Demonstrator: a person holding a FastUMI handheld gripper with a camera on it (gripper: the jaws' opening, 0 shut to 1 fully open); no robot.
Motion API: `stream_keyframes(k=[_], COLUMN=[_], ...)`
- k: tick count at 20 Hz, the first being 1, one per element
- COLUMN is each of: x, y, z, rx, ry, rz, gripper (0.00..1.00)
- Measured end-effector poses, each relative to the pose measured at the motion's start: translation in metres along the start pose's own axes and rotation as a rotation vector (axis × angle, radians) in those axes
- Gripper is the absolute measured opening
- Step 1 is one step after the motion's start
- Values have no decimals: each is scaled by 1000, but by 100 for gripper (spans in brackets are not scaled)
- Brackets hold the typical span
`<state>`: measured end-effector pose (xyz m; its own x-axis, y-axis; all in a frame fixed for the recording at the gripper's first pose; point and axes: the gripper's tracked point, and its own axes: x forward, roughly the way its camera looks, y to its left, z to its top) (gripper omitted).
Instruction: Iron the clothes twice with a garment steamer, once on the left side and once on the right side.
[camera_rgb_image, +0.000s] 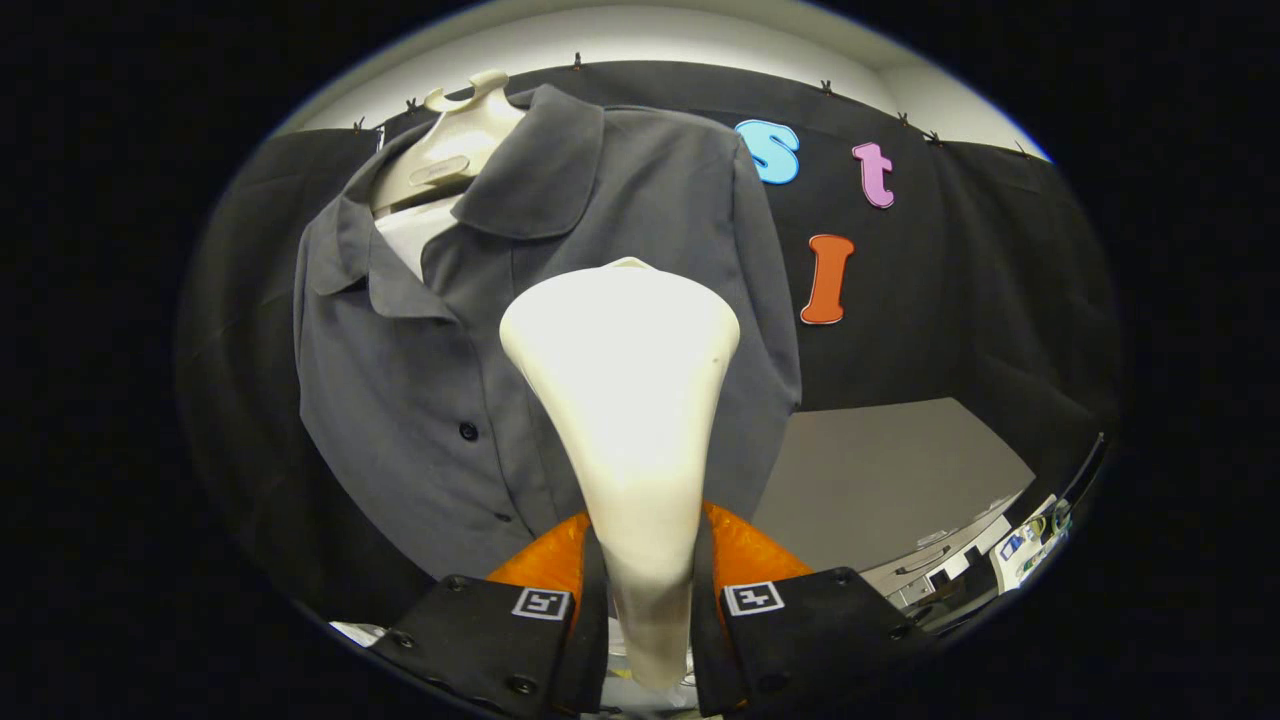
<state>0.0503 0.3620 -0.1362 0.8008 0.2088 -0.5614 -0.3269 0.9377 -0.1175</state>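
Steamer (630, 400) in gripper (648, 600), shirt (420, 400) just beyond

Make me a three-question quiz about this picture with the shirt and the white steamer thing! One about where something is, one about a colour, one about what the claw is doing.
1. Where is the steamer?
A. Between the claw's fingers, in front of the shirt
B. Lying on the floor
C. Hanging on the mannequin's neck

2. What colour is the shirt?
A. Red
B. Grey
C. Yellow

3. What is the claw doing?
A. Open, holding nothing
B. Shut on the shirt's collar
C. Shut on the steamer

Answers:
1. A, its handle runs down between both fingers and its wide head stands before the shirt.
2. B, the buttoned shirt on the mannequin is grey.
3. C, both fingers press on the steamer's narrow handle.
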Motion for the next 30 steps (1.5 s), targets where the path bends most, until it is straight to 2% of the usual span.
stream_keyframes(k=[5, 14, 30], x=[12, 31, 53], y=[13, 15, 13], z=[-25, -74, -192], rx=[-13, -26, -40], ry=[48, 127, 315], rz=[29, 22, 22], gripper=[42, 42, 42])
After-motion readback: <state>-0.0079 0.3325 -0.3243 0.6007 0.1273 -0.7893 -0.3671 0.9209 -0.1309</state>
